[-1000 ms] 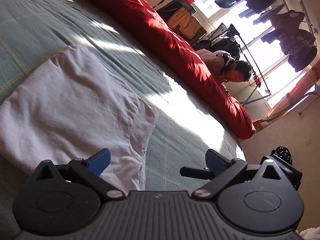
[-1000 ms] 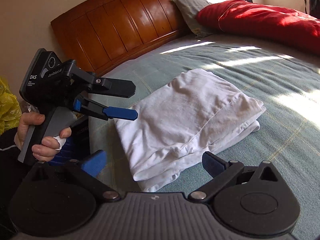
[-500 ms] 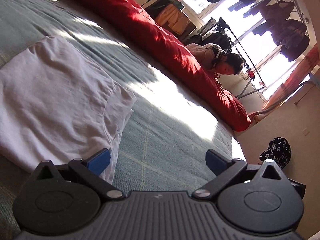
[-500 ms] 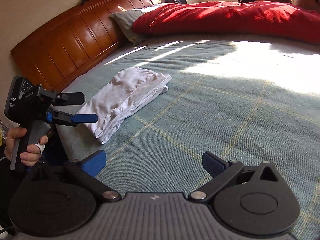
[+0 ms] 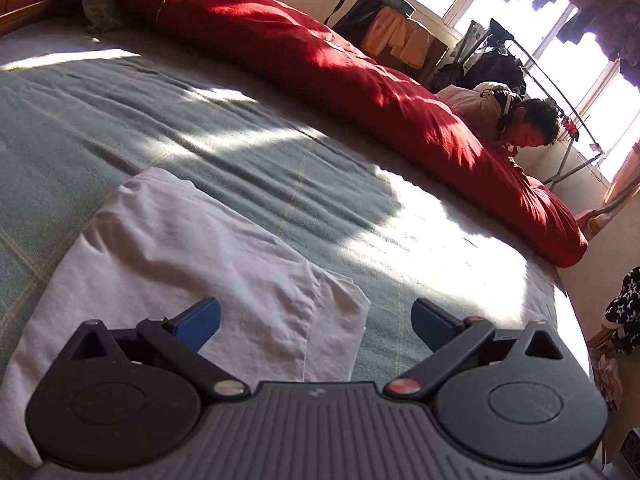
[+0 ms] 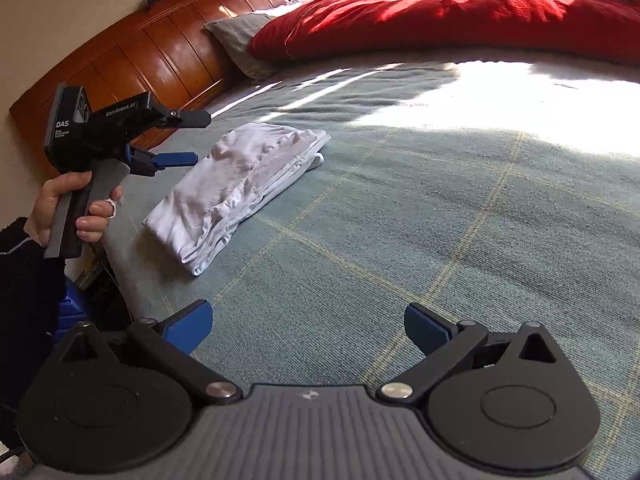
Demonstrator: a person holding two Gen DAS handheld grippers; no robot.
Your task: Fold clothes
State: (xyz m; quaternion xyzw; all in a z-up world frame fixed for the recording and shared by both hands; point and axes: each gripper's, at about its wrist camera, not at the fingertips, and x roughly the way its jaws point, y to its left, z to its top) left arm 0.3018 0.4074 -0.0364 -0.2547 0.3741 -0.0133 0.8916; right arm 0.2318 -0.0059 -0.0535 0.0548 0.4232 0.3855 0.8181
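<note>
**Already folded: white garment lies in a neat stack on the bed**

Left wrist view first: the left gripper (image 5: pixel 316 318) hovers low over the white garment (image 5: pixel 192 256), fingers spread wide, empty. The cloth lies flat, edges squared, on the green blanket (image 5: pixel 240 148).

Over to the right wrist view: the right gripper (image 6: pixel 308 326) hangs over bare blanket, fingers apart, gripping nothing. Far left, a hand (image 6: pixel 66 208) holds the left gripper level beside the layered garment, near the bed's edge, likely just clear of it.
</note>
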